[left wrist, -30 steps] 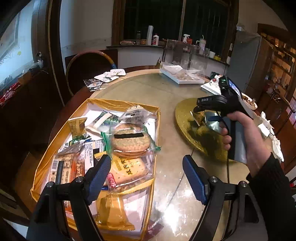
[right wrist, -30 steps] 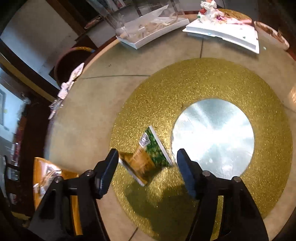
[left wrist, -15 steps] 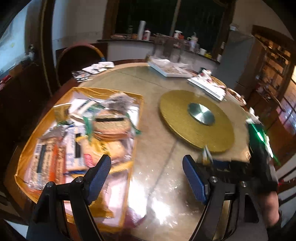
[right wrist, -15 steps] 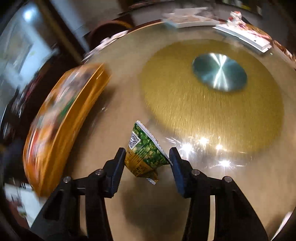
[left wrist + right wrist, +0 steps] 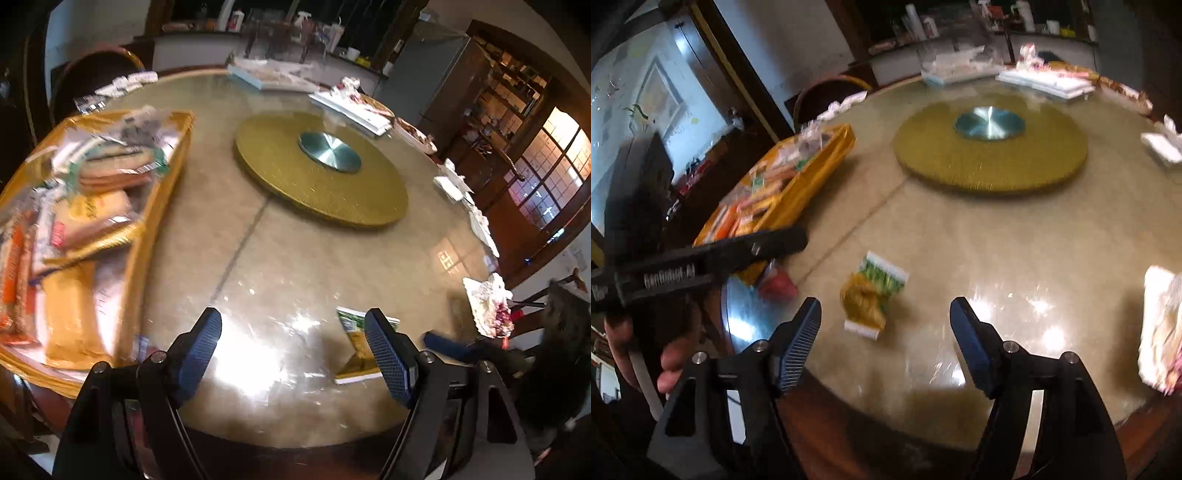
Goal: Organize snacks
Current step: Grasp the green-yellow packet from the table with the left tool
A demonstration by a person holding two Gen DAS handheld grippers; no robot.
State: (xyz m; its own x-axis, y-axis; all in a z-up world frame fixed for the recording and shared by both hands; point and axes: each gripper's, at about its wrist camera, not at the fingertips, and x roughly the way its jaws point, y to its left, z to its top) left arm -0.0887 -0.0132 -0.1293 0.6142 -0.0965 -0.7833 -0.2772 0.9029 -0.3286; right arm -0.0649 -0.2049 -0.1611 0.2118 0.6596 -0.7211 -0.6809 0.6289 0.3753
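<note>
Right tool (image 5: 884, 332): jaws spread and opening, nothing between the pads. The green-and-yellow packet (image 5: 873, 293) lies flat on the bench (image 5: 1015, 240) just ahead of the tool, clear of both pads, white sealed edges at its near and far ends. Frame blurred; print on the packet cannot be read.

Left tool (image 5: 295, 354): jaws spread wide, empty, over bare bench near the front edge. In the left wrist view the packet (image 5: 356, 350) sits on the bench partly behind the tool's right finger (image 5: 388, 358); contact cannot be judged. The right tool's blue finger shows just beyond it, low right.

In the right wrist view the left tool (image 5: 701, 266) shows from the side at the left edge, with the hand (image 5: 646, 354) gripping its handle.

Orange tray (image 5: 162, 192), on the bench's left side, is filled with wrapped snacks, among them a round biscuit pack (image 5: 114, 168). The packet lies well apart from the tray, to its right.

Gold turntable (image 5: 317, 173) with a metal disc at its centre sits mid-bench, bare. A red wrapper (image 5: 779, 286) lies near the tray's front corner.
</note>
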